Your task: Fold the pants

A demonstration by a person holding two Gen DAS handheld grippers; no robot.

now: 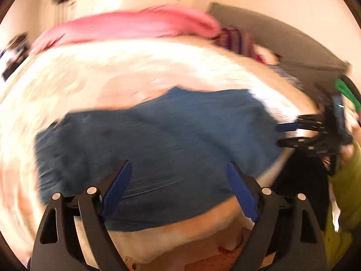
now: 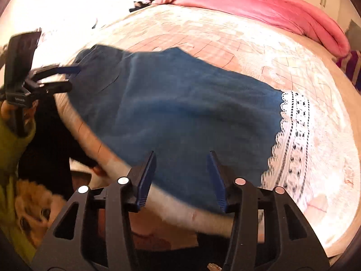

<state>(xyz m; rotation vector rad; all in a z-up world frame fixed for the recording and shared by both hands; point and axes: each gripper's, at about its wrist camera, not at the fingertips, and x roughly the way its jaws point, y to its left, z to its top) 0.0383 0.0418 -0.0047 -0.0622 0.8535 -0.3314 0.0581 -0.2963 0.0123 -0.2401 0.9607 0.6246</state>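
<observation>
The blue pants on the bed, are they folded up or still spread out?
Spread out: the blue pants lie as one wide sheet on the bed, lace hem at one end. Any fold along them, cannot tell.

A wide bed [image 2: 225, 36] carries everything. It is covered with a pale cream bedspread [image 2: 320, 135] that has a faint reddish line pattern. The blue pants [image 2: 171, 103] lie flat on the bedspread, near the front edge, and their white lace hem [image 2: 293, 131] rests on it too. A pink duvet [image 2: 259, 6] lies bunched along the far side of the bed.
</observation>
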